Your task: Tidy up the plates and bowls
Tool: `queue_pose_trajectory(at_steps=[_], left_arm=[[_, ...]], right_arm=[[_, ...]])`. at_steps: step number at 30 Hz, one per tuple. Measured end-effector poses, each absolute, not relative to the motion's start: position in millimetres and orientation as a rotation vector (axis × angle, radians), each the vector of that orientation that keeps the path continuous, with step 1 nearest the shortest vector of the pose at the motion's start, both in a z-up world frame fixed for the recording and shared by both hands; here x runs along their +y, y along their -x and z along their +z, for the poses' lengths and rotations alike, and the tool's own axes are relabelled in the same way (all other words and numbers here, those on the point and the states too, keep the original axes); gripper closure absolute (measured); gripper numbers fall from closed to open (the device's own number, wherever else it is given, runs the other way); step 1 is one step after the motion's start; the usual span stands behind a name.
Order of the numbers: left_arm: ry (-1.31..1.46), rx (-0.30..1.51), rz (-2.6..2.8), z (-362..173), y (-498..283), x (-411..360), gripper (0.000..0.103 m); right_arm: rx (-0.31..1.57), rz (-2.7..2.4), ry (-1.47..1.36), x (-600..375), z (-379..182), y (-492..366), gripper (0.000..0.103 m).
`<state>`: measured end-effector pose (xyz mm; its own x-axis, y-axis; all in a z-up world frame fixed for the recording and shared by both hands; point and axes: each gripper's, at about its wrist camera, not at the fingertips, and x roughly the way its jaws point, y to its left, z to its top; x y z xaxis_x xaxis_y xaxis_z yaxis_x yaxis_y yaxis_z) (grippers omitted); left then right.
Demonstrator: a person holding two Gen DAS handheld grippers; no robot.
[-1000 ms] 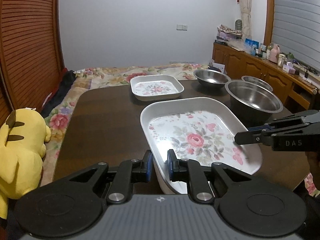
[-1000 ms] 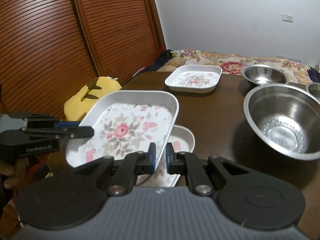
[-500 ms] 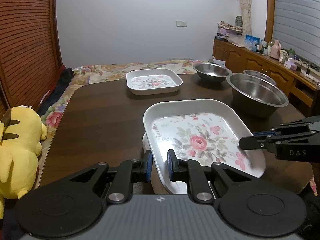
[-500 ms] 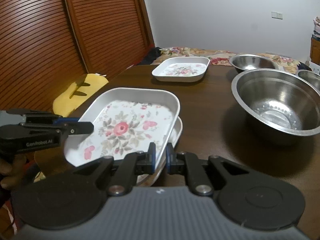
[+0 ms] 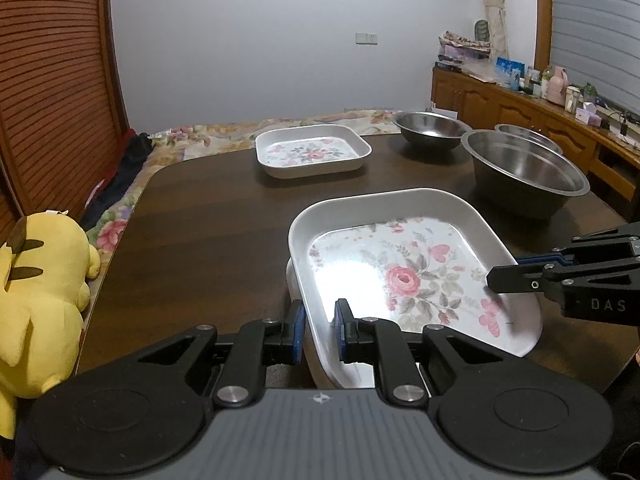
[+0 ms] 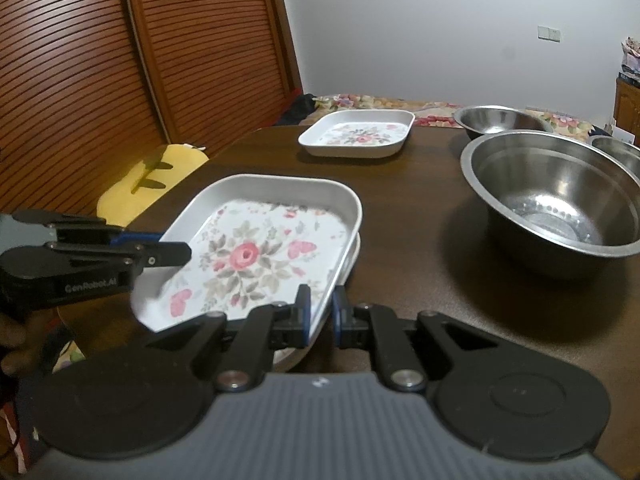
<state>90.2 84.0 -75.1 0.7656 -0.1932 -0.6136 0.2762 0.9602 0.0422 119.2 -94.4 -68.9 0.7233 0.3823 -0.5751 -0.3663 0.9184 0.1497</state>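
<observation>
A large white floral tray (image 5: pixel 404 276) (image 6: pixel 256 256) hangs low over the near part of the dark table (image 5: pixel 200 220), held by two rims. My left gripper (image 5: pixel 318 330) is shut on its near left rim. My right gripper (image 6: pixel 320 308) is shut on the opposite rim and shows from the side in the left wrist view (image 5: pixel 496 280). Directly beneath the tray lies a white plate (image 5: pixel 294 280) (image 6: pixel 354 252); only its edge shows. I cannot tell whether the two touch. A smaller floral tray (image 5: pixel 312 152) (image 6: pixel 360 134) lies at the far side.
Three steel bowls stand to the right: a large one (image 5: pixel 524 172) (image 6: pixel 552 192), a medium one (image 5: pixel 430 128) behind it, and a third (image 5: pixel 524 136) mostly hidden. A yellow plush toy (image 5: pixel 36 280) lies left of the table. A cluttered wooden sideboard (image 5: pixel 520 108) lines the right wall.
Both grippers have carried the large tray down and over the white plate. The plate showed widely beneath it before and now shows only as a thin edge.
</observation>
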Motion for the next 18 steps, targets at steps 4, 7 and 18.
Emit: queue_pose_trajectory(at_steps=[4, 7, 18], left_arm=[[-0.14, 0.65, -0.245, -77.2, -91.7, 83.3, 0.086], [-0.134, 0.65, -0.245, -78.2, -92.2, 84.6, 0.086], [-0.118, 0.643, -0.246, -80.2, -91.0, 87.5, 0.086]], right_arm=[[0.637, 0.412, -0.022, -94.4, -69.9, -120.4, 0.09], [0.633, 0.41, -0.023, -95.1, -71.5, -120.1, 0.089], [0.625, 0.407, -0.039, -97.6, -73.7, -118.5, 0.089]])
